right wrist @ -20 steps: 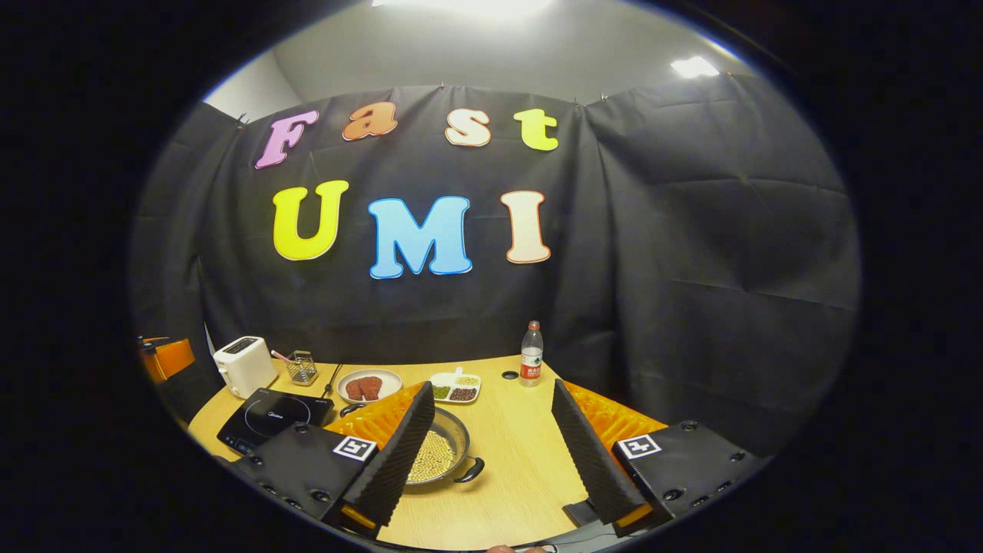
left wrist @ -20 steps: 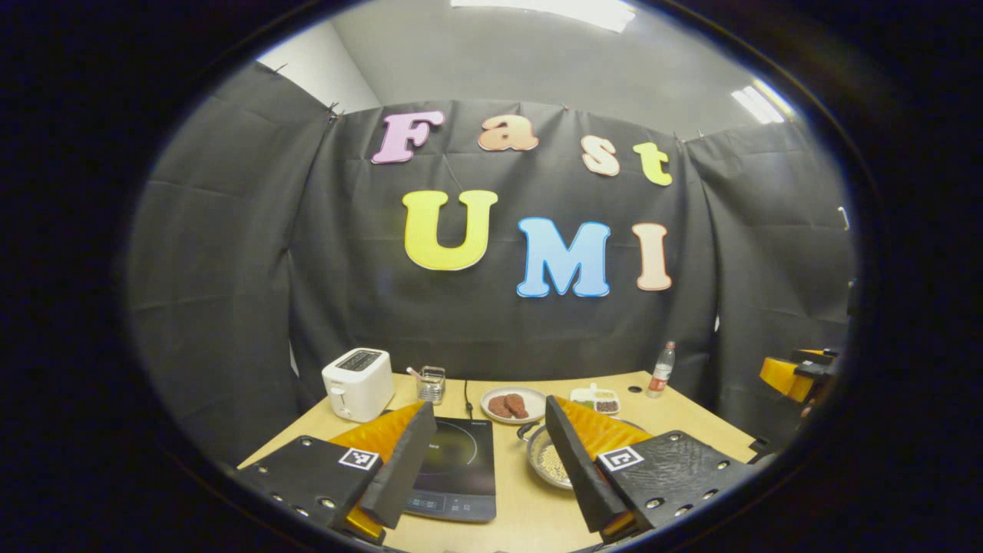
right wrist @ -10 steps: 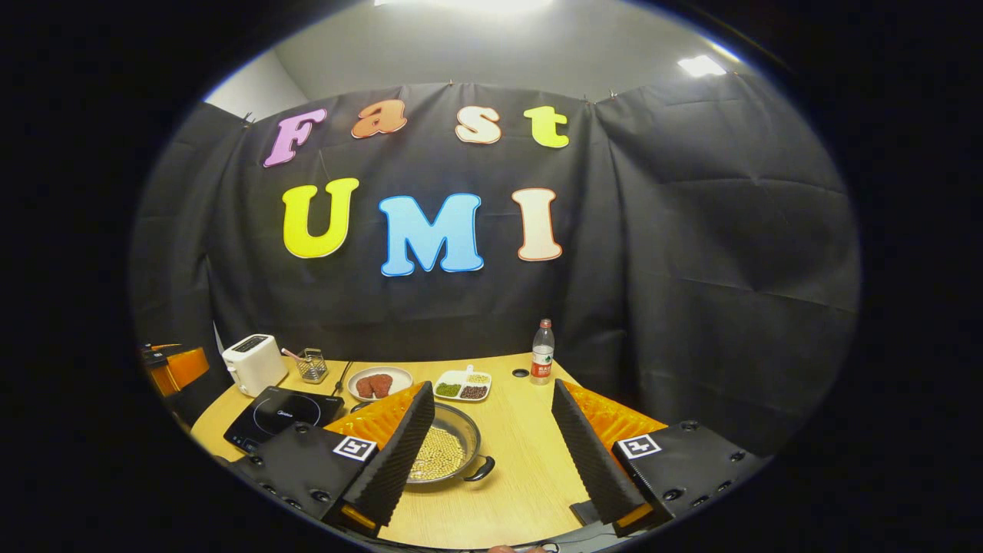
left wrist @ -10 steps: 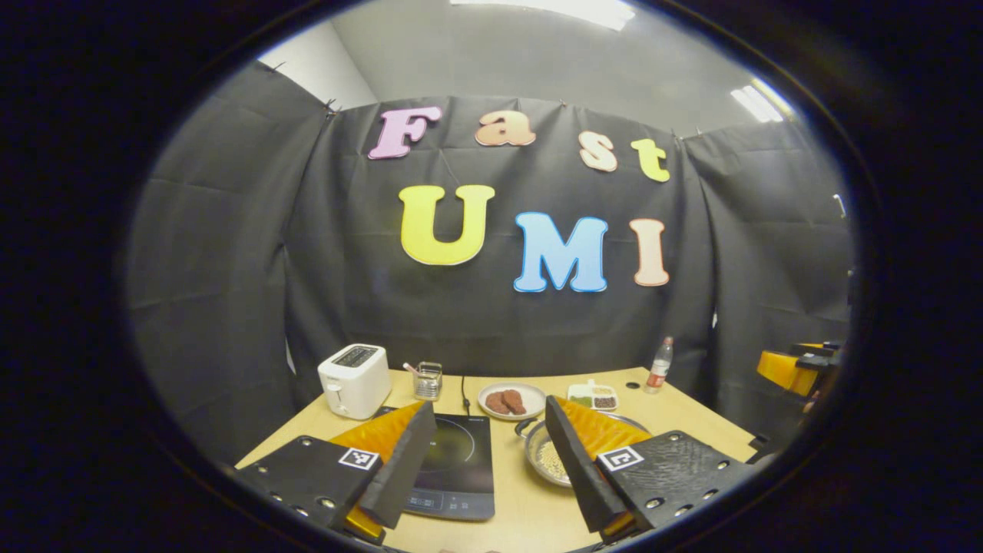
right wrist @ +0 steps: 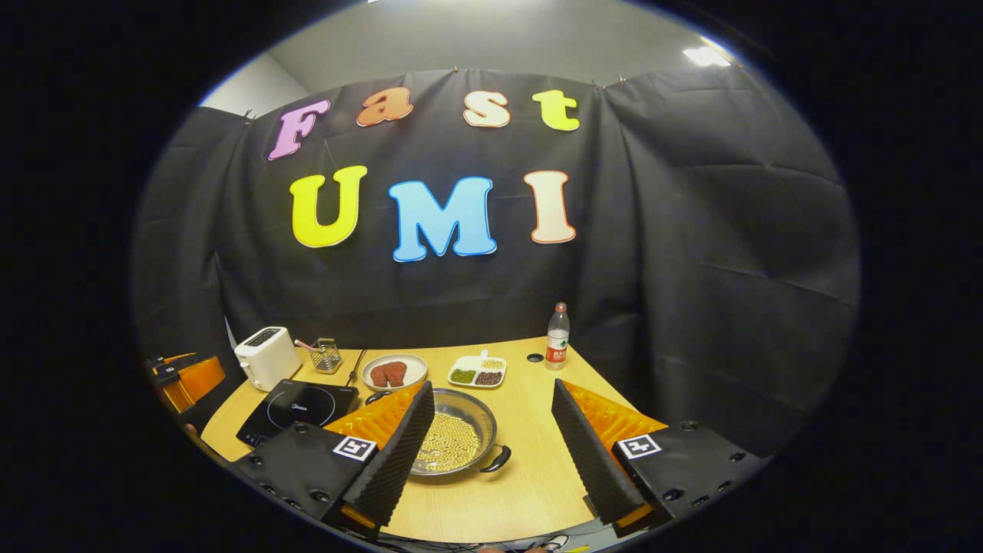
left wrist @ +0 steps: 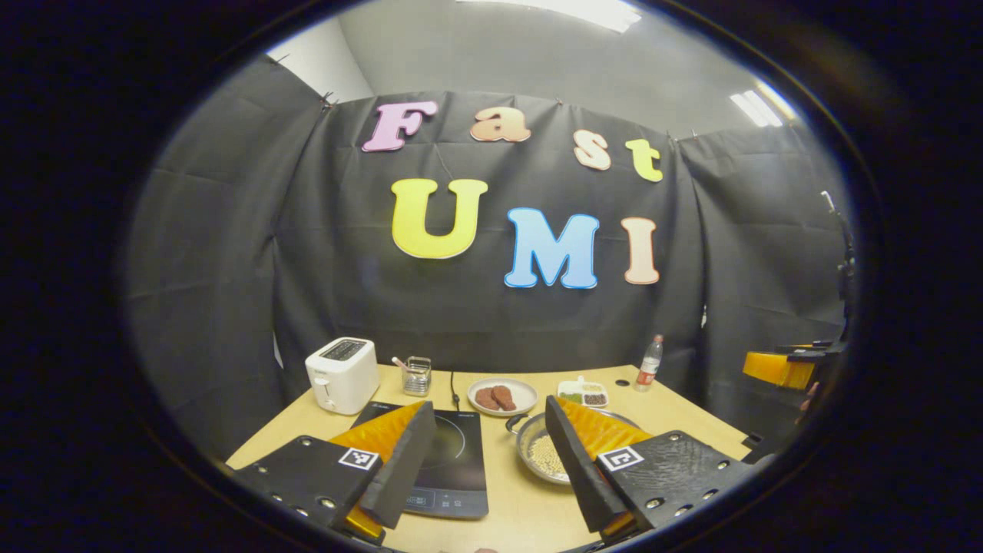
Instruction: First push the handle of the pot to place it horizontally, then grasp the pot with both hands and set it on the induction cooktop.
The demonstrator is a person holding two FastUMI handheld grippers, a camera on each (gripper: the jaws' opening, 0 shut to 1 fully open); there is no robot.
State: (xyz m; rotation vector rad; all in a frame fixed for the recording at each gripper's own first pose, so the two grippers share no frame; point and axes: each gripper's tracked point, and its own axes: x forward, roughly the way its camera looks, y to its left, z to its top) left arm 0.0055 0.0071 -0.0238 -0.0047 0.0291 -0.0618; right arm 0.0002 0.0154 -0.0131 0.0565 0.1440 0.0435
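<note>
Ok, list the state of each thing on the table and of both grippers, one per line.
pot: on the table, full of beans, beside the cooktop, not on it
induction cooktop: bare
left gripper: open, holding nothing
right gripper: open, holding nothing
water bottle: upright, capped
plate: holds meat
toaster: slots empty

place: staged kitchen booth
walls: black cloth (right wrist: pixel 729 253) all round
bench (right wrist: pixel 530 476): wooden, with induction cooktop (right wrist: pixel 298 405), toaster (right wrist: pixel 266 357), plate of meat (right wrist: pixel 393 371), pot (right wrist: pixel 457 443) of beans
</note>
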